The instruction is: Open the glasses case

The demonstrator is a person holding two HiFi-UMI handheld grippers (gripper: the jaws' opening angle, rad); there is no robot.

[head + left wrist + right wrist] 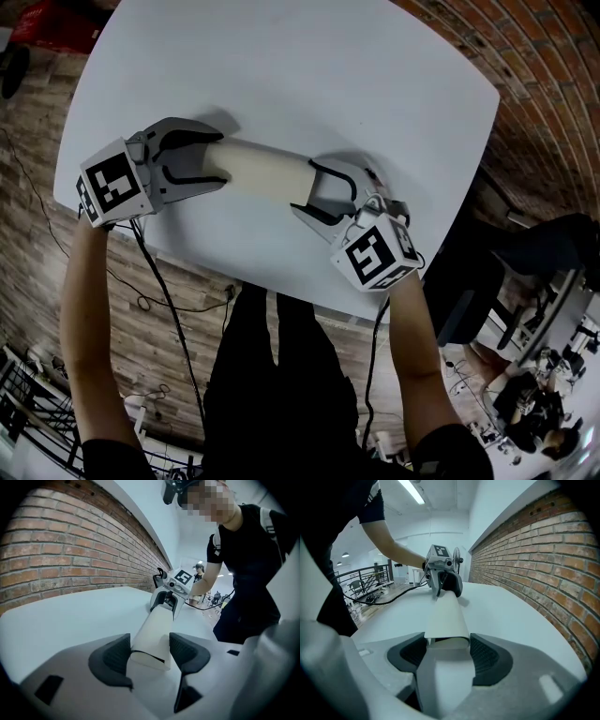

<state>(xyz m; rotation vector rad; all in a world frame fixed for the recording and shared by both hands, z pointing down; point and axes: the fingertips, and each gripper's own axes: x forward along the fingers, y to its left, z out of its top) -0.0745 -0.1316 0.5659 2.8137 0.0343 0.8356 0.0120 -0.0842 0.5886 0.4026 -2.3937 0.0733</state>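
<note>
Working over the white table (pixel 309 84), toward its six o'clock edge in the head view. Reaching in from nine o'clock with the left tool (pixel 220 161) and from four o'clock with the right tool (pixel 307 187), facing each other along one line. Holding the cream glasses case (pixel 267 171) between the two, down on the table, with one end sitting inside each tool. Lying lengthwise from nine o'clock to three o'clock, the three o'clock end slightly nearer the person. Pointing away toward twelve o'clock in each gripper view, straight at the opposite tool. Clamping wide on both ends: pressing the left tool's dark pads (pixel 115 656) against the case's long sides, and doing likewise with the right tool's pads (pixel 487 658). Showing a thin dark seam across each near end.
</note>
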